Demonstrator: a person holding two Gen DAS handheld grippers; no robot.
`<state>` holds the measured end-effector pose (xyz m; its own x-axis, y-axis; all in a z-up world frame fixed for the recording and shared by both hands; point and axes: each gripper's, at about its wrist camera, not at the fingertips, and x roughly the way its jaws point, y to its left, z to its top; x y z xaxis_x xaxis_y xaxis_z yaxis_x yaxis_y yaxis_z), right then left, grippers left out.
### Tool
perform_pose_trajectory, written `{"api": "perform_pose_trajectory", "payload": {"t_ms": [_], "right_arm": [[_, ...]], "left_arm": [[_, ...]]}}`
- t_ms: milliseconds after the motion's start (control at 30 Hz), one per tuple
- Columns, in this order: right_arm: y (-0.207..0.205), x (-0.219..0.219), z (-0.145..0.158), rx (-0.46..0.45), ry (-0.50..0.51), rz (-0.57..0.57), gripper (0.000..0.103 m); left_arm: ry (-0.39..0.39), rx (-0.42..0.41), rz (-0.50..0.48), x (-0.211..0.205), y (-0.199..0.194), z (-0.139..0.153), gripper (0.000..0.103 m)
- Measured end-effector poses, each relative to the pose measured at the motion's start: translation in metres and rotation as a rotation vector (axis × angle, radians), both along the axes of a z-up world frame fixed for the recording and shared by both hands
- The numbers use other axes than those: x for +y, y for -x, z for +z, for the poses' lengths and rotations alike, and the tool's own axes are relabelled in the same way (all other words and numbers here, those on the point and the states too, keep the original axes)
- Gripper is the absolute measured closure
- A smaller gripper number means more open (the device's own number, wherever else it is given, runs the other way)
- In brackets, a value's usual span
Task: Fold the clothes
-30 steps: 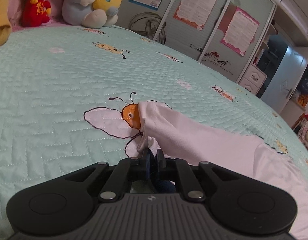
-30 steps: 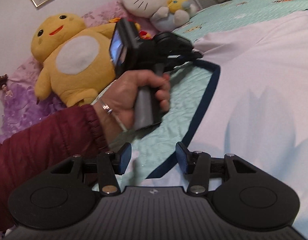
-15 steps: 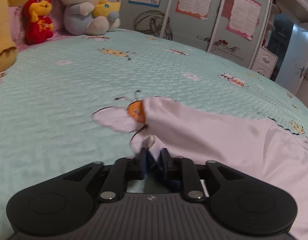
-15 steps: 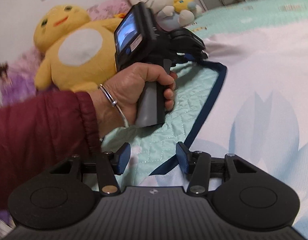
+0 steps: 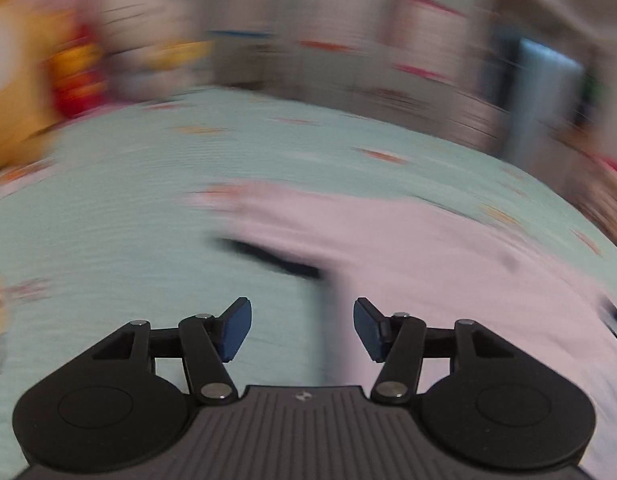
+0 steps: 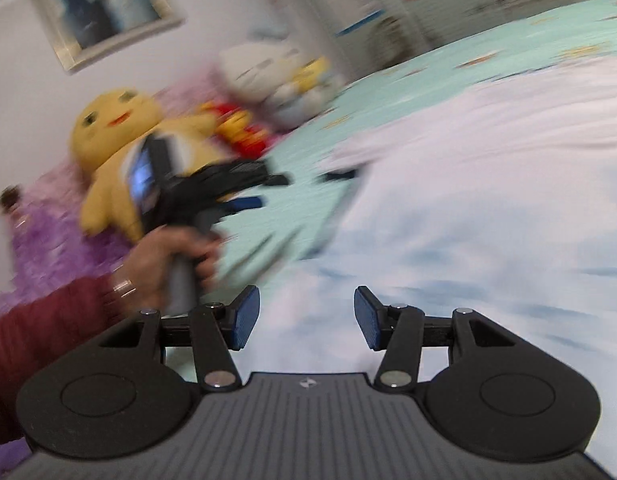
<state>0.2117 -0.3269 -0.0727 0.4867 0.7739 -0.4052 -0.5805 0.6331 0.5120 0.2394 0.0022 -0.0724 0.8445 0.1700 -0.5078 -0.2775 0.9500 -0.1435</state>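
A white garment (image 5: 448,264) with a dark blue trim (image 5: 276,256) lies spread on the mint green quilt (image 5: 108,220); both views are motion-blurred. My left gripper (image 5: 302,326) is open above the quilt, just short of the trimmed edge, with nothing between its fingers. In the right wrist view the same garment (image 6: 488,200) fills the right side. My right gripper (image 6: 306,316) is open over the cloth near its edge. The left gripper (image 6: 244,188) shows there too, held by a hand (image 6: 172,256) in a dark red sleeve, its fingers apart and off the garment.
Plush toys sit at the head of the bed: a yellow one (image 6: 116,160), a white cat (image 6: 268,84) and a small red one (image 6: 236,128). A wardrobe with posters (image 5: 408,40) stands past the bed's far edge. A framed picture (image 6: 104,12) hangs on the wall.
My left gripper has let go of the sleeve cuff, opened and pulled back and up off the garment. The right gripper stayed open and rose slightly. Both cameras are moving fast.
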Motion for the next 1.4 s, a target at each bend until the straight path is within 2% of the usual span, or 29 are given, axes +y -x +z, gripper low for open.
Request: {"api": "perform_pose_trajectory", "payload": {"t_ms": [33, 100, 167, 200, 267, 400, 467, 533, 667, 700, 767, 800, 900, 1000, 1067, 1100, 1133, 1200, 1233, 1333, 1400], "right_arm": [[0.005, -0.021, 0.003, 0.006, -0.007, -0.037, 0.050], [0.011, -0.073, 0.006, 0.020, -0.012, -0.156, 0.049], [0.014, -0.138, 0.003, 0.037, 0.020, -0.364, 0.049], [0.017, -0.166, 0.000, 0.058, 0.036, -0.436, 0.048], [0.024, -0.219, -0.005, 0.115, 0.063, -0.560, 0.047], [0.034, -0.272, -0.027, 0.259, 0.020, -0.608, 0.046], [0.037, -0.279, -0.036, 0.277, -0.015, -0.577, 0.046], [0.037, -0.277, -0.038, 0.270, -0.020, -0.564, 0.046], [0.042, -0.275, -0.038, 0.242, 0.003, -0.497, 0.051], [0.042, -0.275, -0.039, 0.237, 0.024, -0.480, 0.057], [0.040, -0.273, -0.042, 0.234, 0.071, -0.458, 0.080], [0.040, -0.274, -0.045, 0.238, 0.096, -0.456, 0.103], [0.041, -0.278, -0.050, 0.255, 0.115, -0.454, 0.103], [0.041, -0.283, -0.049, 0.285, 0.086, -0.461, 0.103], [0.040, -0.289, -0.045, 0.298, 0.036, -0.456, 0.099], [0.037, -0.295, -0.042, 0.295, -0.014, -0.464, 0.094], [0.032, -0.301, -0.038, 0.287, -0.070, -0.480, 0.084], [0.008, -0.311, -0.031, 0.265, -0.159, -0.524, 0.070], [-0.010, -0.313, -0.029, 0.260, -0.187, -0.539, 0.067], [-0.085, -0.308, -0.036, 0.293, -0.283, -0.567, 0.067], [-0.138, -0.296, -0.050, 0.363, -0.387, -0.555, 0.066]], "left_arm": [[-0.020, 0.016, -0.077, -0.019, -0.006, -0.003, 0.042], [-0.046, 0.085, -0.114, -0.039, -0.018, -0.018, 0.047], [-0.065, 0.189, -0.058, -0.037, -0.024, -0.041, 0.065], [-0.077, 0.200, -0.045, -0.034, -0.020, -0.048, 0.072], [-0.104, 0.182, -0.039, -0.029, -0.008, -0.056, 0.072], [-0.152, 0.227, -0.003, -0.036, -0.002, -0.046, 0.072], [-0.173, 0.234, 0.011, -0.046, 0.006, -0.037, 0.074], [-0.196, 0.232, -0.009, -0.059, 0.022, -0.031, 0.066], [-0.239, 0.247, -0.051, -0.078, 0.059, -0.047, 0.061], [-0.255, 0.247, -0.055, -0.081, 0.068, -0.053, 0.060], [-0.273, 0.222, -0.042, -0.080, 0.080, -0.059, 0.056], [-0.262, 0.219, -0.023, -0.077, 0.081, -0.059, 0.050], [-0.230, 0.229, 0.005, -0.069, 0.078, -0.058, 0.039], [-0.253, 0.258, 0.020, -0.074, 0.075, -0.052, 0.039], [-0.251, 0.272, 0.038, -0.078, 0.076, -0.045, 0.048], [-0.232, 0.262, 0.044, -0.081, 0.078, -0.040, 0.055], [-0.209, 0.240, 0.035, -0.084, 0.078, -0.036, 0.055], [-0.155, 0.189, 0.004, -0.091, 0.073, -0.027, 0.055], [-0.115, 0.159, -0.013, -0.094, 0.066, -0.023, 0.055], [0.046, 0.069, -0.043, -0.093, 0.035, -0.025, 0.051], [0.087, 0.056, -0.019, -0.090, 0.015, -0.041, 0.050]]}}
